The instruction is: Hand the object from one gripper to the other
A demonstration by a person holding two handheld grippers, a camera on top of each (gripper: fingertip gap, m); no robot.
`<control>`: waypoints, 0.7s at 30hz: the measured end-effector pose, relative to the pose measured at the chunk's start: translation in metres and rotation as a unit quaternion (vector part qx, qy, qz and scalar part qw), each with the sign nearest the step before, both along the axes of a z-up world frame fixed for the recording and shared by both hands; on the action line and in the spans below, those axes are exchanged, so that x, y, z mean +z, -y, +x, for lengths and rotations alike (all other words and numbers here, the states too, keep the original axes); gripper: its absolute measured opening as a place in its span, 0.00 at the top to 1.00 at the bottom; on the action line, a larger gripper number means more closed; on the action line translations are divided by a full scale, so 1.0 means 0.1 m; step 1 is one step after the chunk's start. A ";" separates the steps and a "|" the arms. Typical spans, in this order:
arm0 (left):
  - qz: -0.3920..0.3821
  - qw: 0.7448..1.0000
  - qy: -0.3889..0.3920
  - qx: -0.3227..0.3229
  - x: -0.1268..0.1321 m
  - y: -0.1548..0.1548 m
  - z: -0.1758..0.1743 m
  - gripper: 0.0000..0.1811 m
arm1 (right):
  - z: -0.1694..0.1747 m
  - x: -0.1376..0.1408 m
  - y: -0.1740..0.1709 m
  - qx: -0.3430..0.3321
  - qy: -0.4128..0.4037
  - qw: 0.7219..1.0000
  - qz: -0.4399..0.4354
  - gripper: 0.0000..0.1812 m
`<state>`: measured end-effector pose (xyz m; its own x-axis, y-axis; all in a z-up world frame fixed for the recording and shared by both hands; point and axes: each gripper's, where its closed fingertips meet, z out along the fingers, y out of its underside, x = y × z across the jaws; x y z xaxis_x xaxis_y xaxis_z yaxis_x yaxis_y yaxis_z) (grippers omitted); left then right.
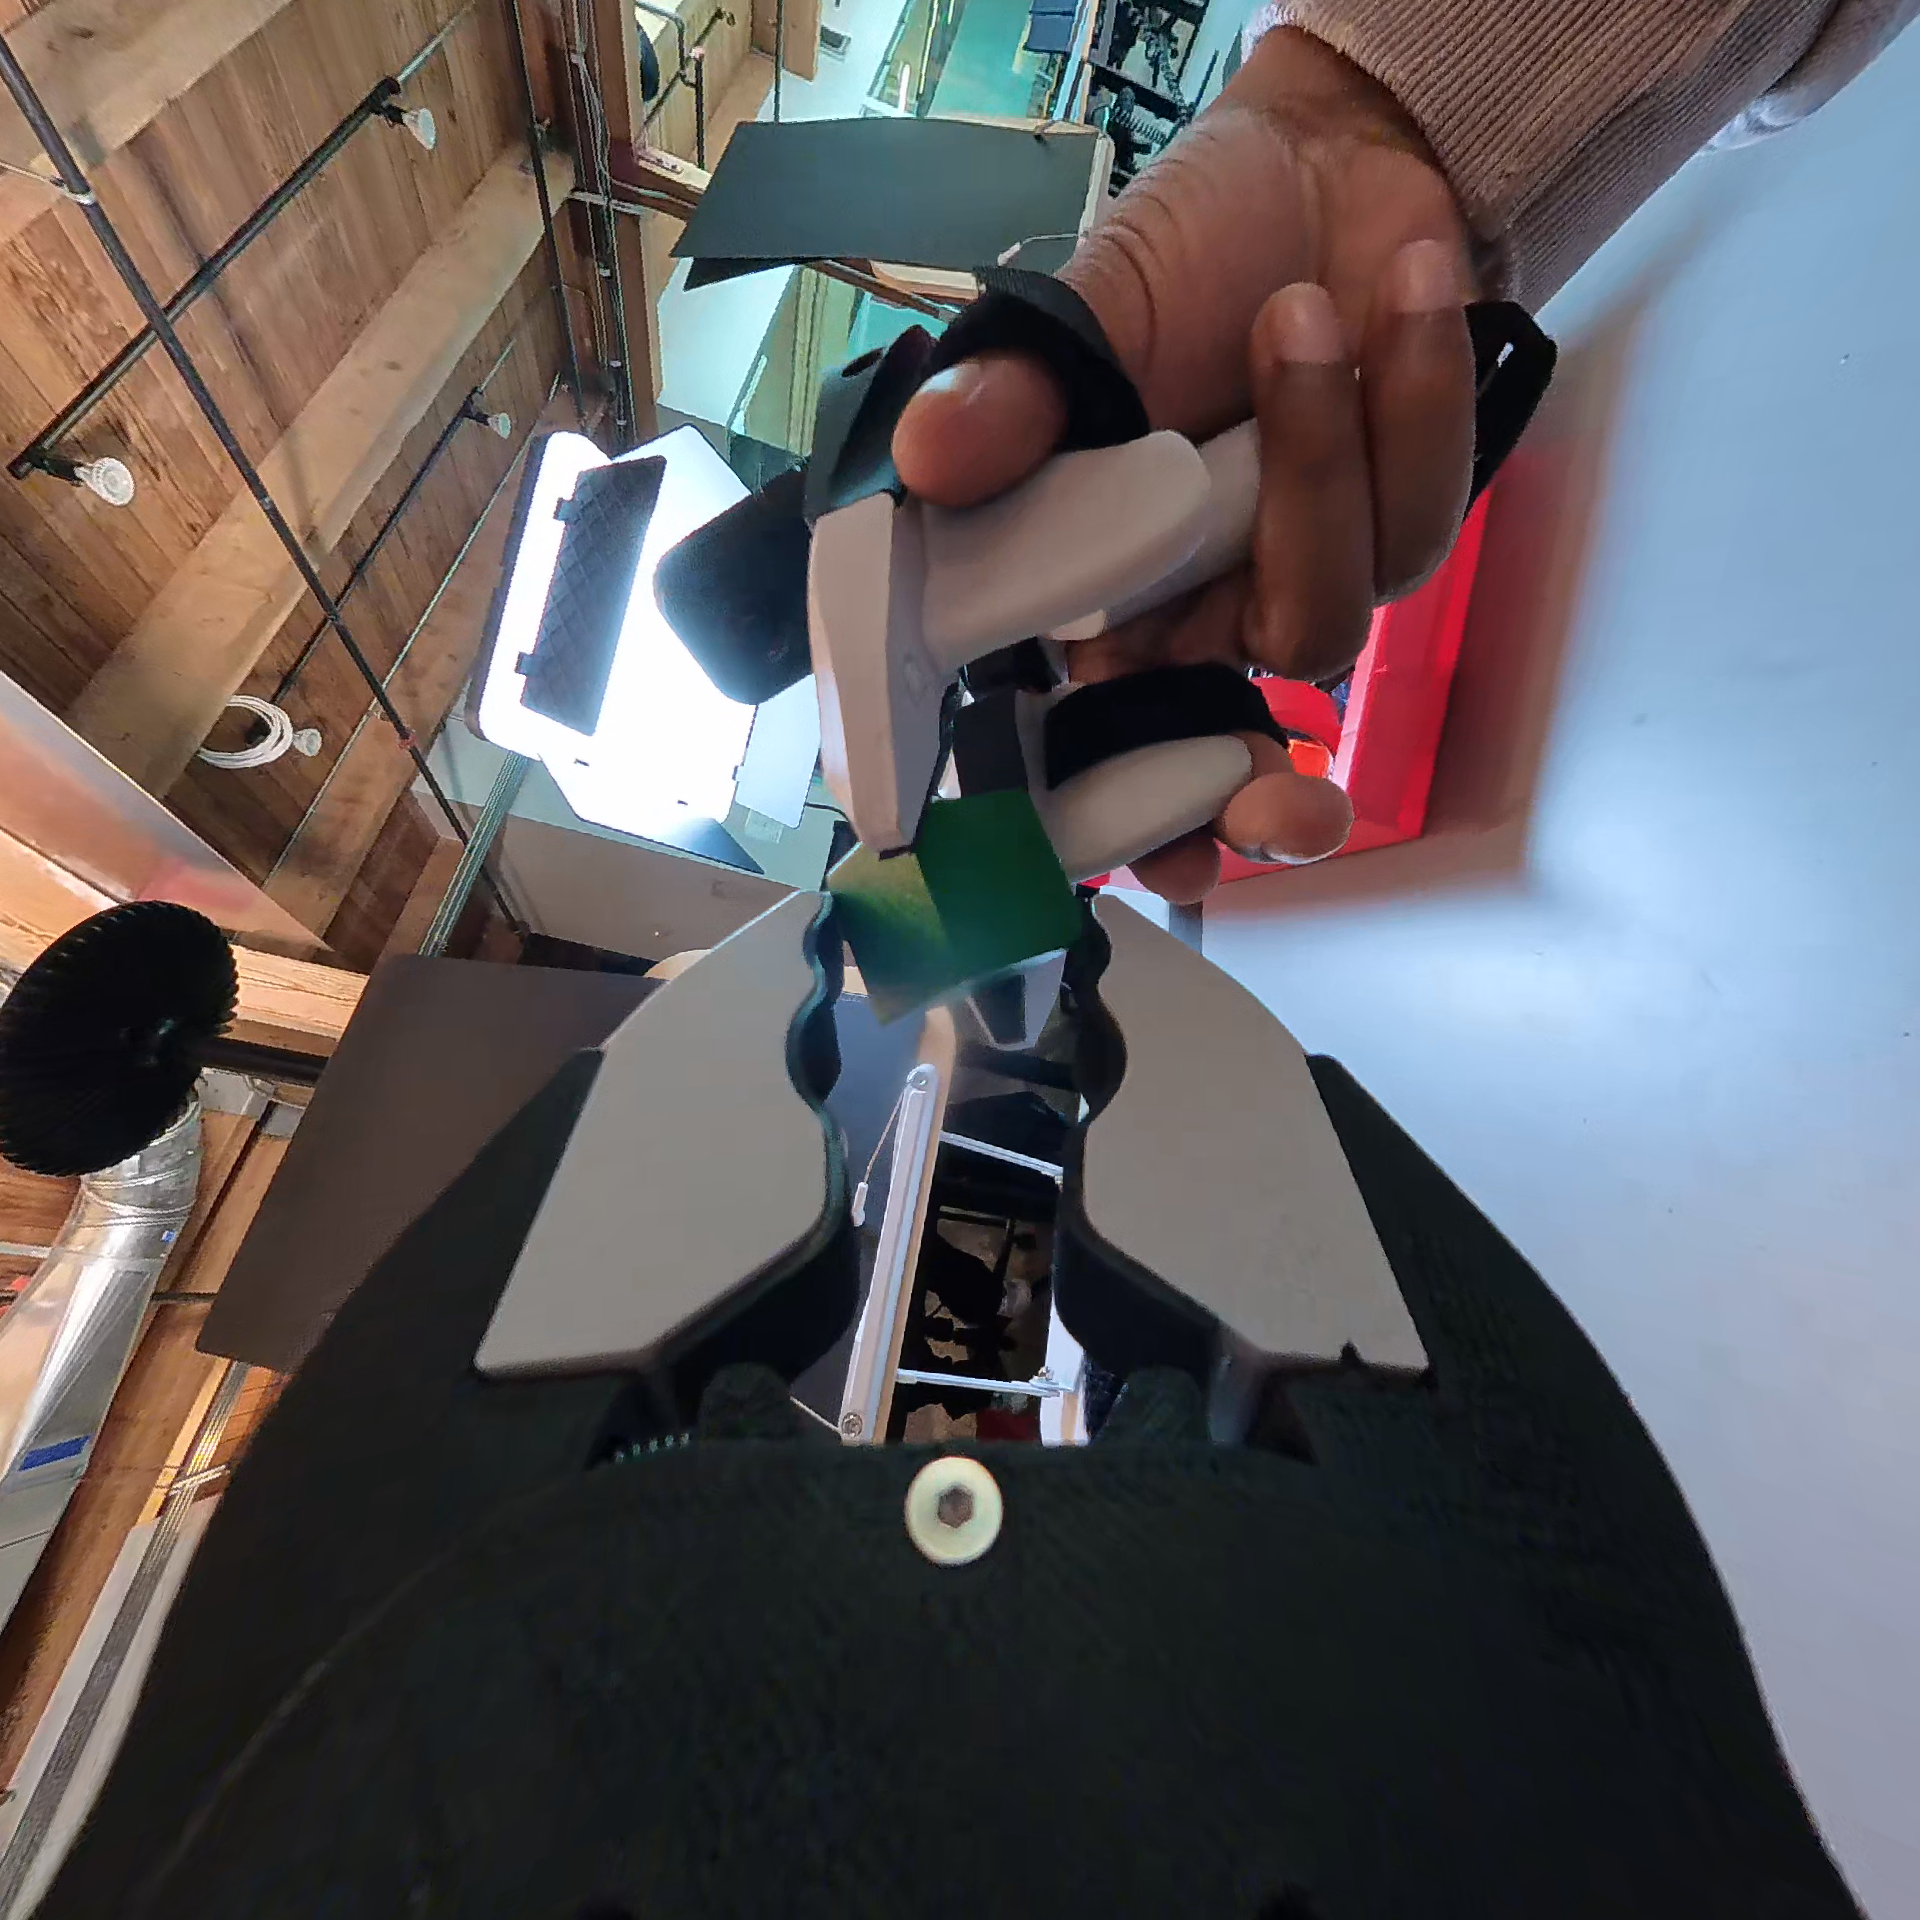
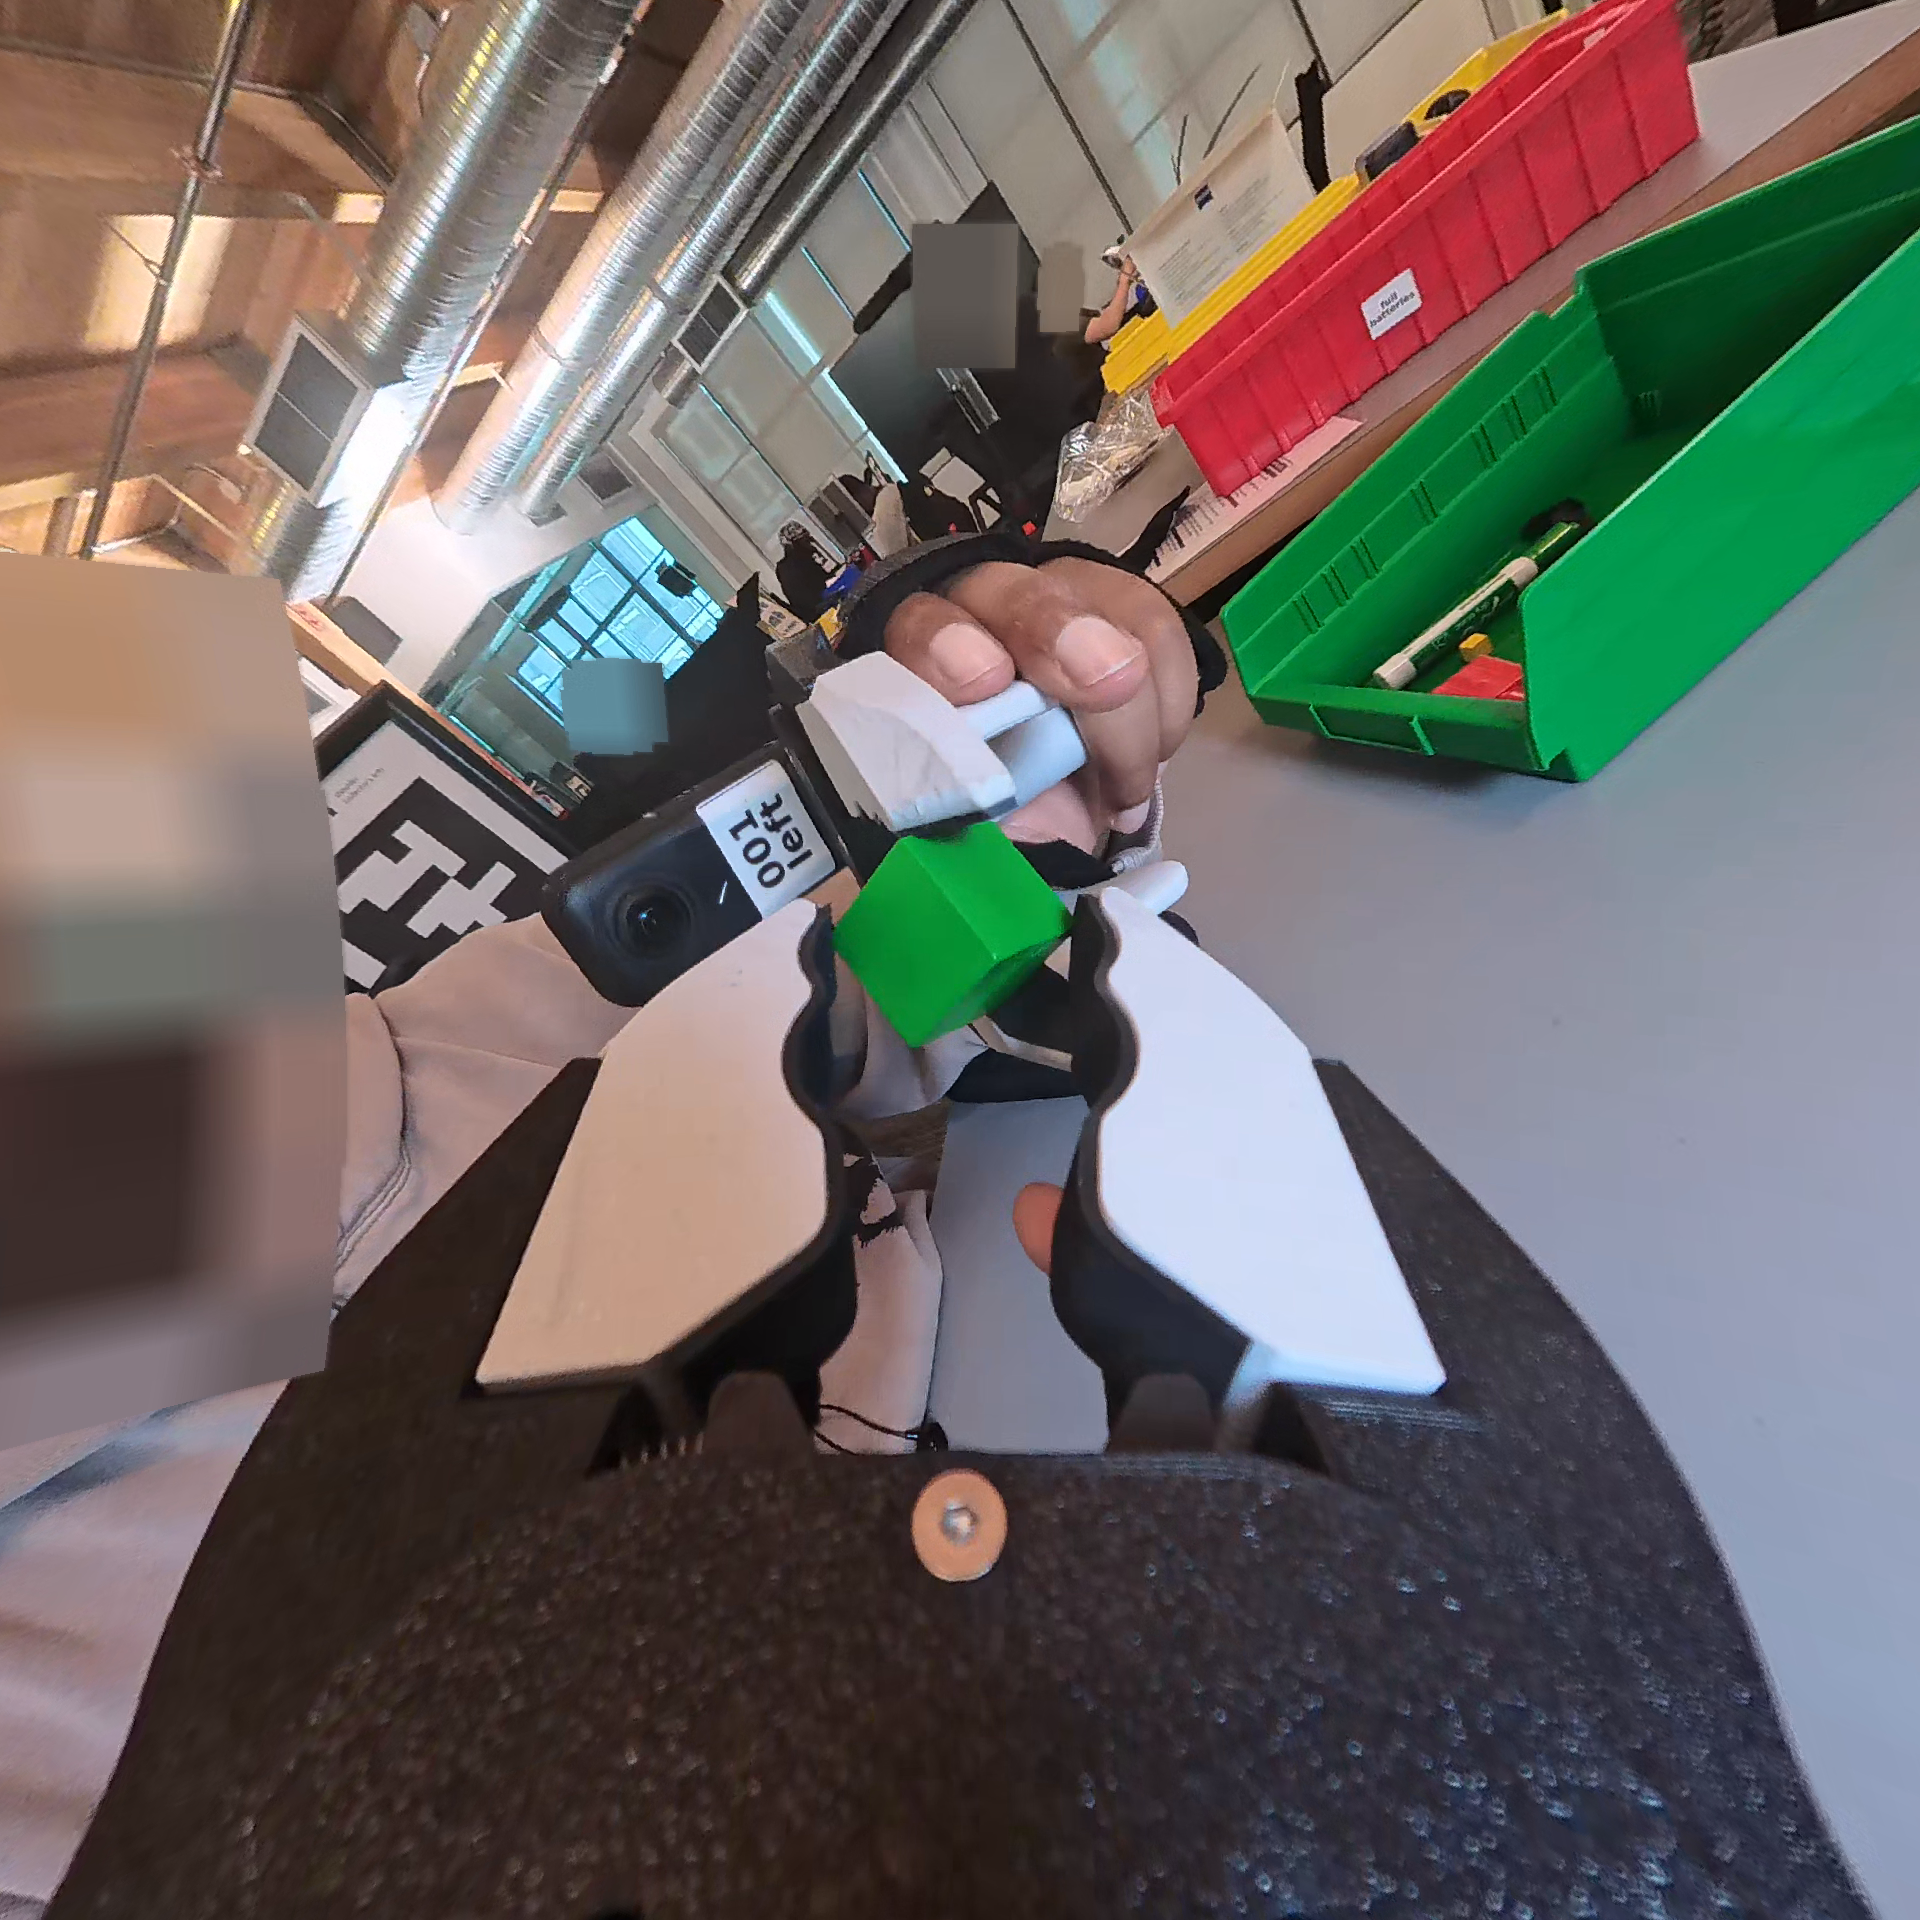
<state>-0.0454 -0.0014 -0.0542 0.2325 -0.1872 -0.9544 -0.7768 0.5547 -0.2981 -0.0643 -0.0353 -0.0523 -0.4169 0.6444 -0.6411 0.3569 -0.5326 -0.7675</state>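
A green cube (image 1: 966,894) is held in the air between both grippers. In the left wrist view my left gripper (image 1: 956,920) has its two fingertips against the cube's sides. The right gripper's white fingers (image 1: 883,707), held by a hand, straddle the cube from above. In the right wrist view the green cube (image 2: 935,935) sits between the tips of my right gripper (image 2: 951,925), touching both. The left gripper's white fingers (image 2: 914,769) press on the cube from the far side, with its camera (image 2: 665,914) beside them.
The grey table (image 2: 1558,1039) lies below. A green bin (image 2: 1714,436) with a marker and small blocks stands at the right, with a red bin (image 2: 1455,260) and a yellow bin behind it. A bright light panel (image 1: 623,623) hangs beyond.
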 end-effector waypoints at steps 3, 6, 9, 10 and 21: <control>-0.009 1.000 0.006 -0.006 0.00 0.01 0.01 0.77 | 0.01 0.01 0.01 0.005 -0.003 1.000 -0.001 0.76; -0.038 0.998 0.044 -0.025 0.02 0.03 0.01 0.77 | 0.01 0.07 -0.02 -0.008 -0.026 1.000 0.007 0.76; -0.072 0.991 0.103 -0.047 0.11 0.03 -0.02 0.77 | 0.03 0.11 -0.10 -0.040 -0.040 0.998 0.042 0.75; -0.089 0.986 0.132 -0.054 0.15 0.03 -0.05 0.77 | 0.03 0.11 -0.13 -0.054 -0.040 0.996 0.058 0.74; -0.416 0.721 0.513 -0.209 0.58 -0.06 -0.34 0.77 | 0.18 0.34 -0.55 -0.274 -0.178 0.799 0.505 0.75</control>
